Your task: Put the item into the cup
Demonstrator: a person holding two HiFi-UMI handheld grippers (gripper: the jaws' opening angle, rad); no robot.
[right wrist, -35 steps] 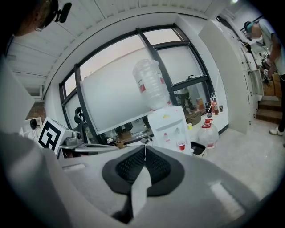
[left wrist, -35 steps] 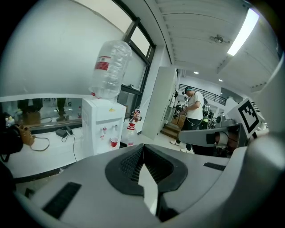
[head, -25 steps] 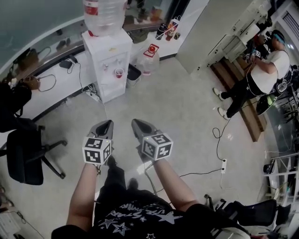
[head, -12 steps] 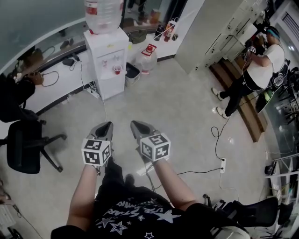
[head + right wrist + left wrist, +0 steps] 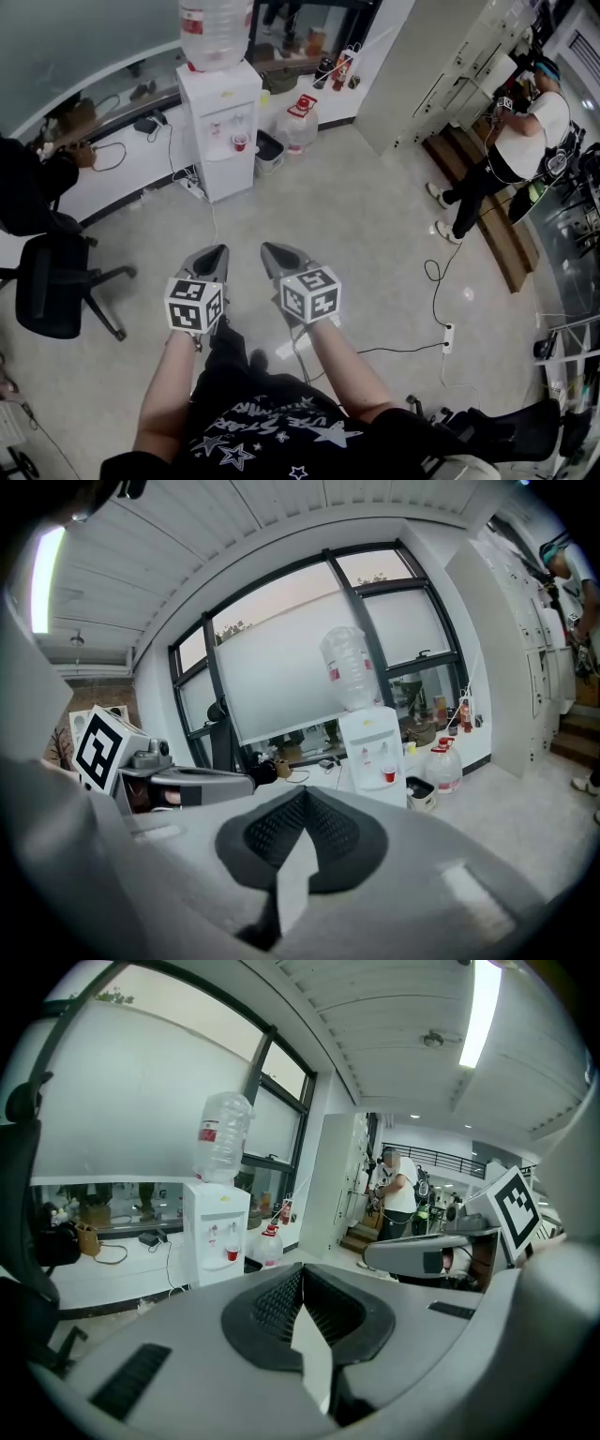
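Note:
A small red cup (image 5: pixel 240 142) sits in the tap bay of a white water dispenser (image 5: pixel 221 98) across the floor. The same cup (image 5: pixel 232 1253) (image 5: pixel 389 775) shows far ahead in both gripper views. My left gripper (image 5: pixel 215 250) and right gripper (image 5: pixel 269 249) are held side by side at waist height, pointing toward the dispenser and well short of it. Both are shut, jaws meeting at the tips in the left gripper view (image 5: pixel 302 1270) and the right gripper view (image 5: pixel 304 795). I see no item between either pair of jaws.
A black office chair (image 5: pixel 54 292) stands at the left by a white desk (image 5: pixel 103 169). A spare water jug (image 5: pixel 298 116) and a bin (image 5: pixel 269 150) flank the dispenser. A person (image 5: pixel 511 155) stands at the right near wooden steps (image 5: pixel 489 216). A power strip (image 5: pixel 448 333) lies on the floor.
The view has drifted a little, so the dispenser and chair sit slightly differently in frame. Both grippers stay shut and side by side.

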